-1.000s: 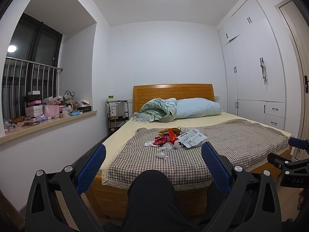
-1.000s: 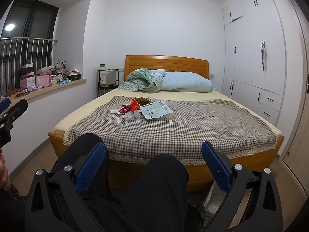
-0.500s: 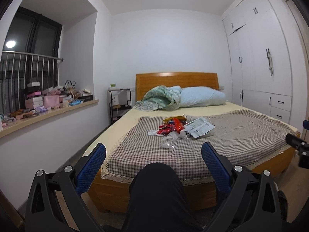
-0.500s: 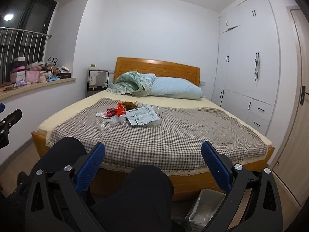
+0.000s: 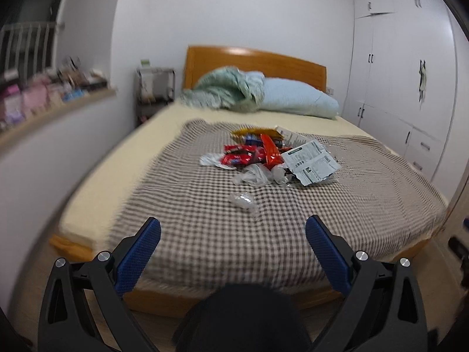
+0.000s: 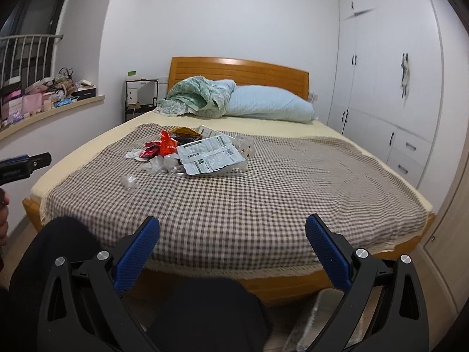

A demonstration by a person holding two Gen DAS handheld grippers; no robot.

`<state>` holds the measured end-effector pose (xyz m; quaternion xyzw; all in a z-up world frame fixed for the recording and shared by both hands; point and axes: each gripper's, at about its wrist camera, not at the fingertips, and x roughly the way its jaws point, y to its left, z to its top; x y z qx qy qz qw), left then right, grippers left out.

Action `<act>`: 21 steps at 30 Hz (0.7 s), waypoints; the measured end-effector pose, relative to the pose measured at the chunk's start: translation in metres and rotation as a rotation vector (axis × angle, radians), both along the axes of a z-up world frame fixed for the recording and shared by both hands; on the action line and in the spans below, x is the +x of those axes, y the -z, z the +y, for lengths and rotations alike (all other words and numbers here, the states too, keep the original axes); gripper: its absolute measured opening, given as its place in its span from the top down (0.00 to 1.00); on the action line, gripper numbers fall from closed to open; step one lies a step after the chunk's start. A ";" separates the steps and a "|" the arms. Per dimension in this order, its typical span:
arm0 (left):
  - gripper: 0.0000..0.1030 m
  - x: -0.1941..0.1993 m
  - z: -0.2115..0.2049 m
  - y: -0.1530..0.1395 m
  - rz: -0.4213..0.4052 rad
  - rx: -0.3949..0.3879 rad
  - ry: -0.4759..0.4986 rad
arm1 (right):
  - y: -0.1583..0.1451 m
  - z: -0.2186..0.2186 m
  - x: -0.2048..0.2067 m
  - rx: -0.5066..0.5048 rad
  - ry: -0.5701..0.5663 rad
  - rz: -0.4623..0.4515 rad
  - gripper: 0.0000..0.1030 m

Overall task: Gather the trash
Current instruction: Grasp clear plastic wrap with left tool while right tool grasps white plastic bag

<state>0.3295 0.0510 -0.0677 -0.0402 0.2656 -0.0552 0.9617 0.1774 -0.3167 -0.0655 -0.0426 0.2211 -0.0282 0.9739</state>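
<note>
Even light, left view motion-blurred

left gripper (image 5: 233,230): black frame | blue pads | silver screws | black trousers (image 6: 205,311)

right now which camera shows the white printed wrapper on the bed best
The right wrist view: the white printed wrapper is sharp there, lying flat atop the trash pile. The left wrist view shows the same wrapper too, but motion blur softens it.
</note>
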 end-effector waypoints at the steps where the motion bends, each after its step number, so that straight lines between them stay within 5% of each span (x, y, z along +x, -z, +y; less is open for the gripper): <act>1: 0.07 0.022 0.002 0.004 0.028 -0.015 0.022 | 0.002 -0.002 0.011 0.019 -0.007 0.009 0.08; 6: 0.07 0.117 -0.011 0.031 0.144 0.052 0.207 | 0.007 -0.005 0.059 0.153 -0.088 0.043 0.08; 9: 0.07 0.164 -0.033 0.060 0.181 0.145 0.260 | 0.014 0.008 0.097 0.108 -0.140 0.130 0.08; 15: 0.26 0.235 -0.059 0.125 0.320 0.176 0.292 | 0.034 0.041 0.175 0.037 -0.201 0.235 0.08; 18: 0.50 0.252 -0.058 0.142 0.337 0.152 0.320 | 0.042 0.055 0.214 0.054 -0.242 0.246 0.08; 21: 0.56 0.260 -0.047 0.142 0.302 0.131 0.311 | 0.053 0.072 0.256 0.079 -0.287 0.270 0.09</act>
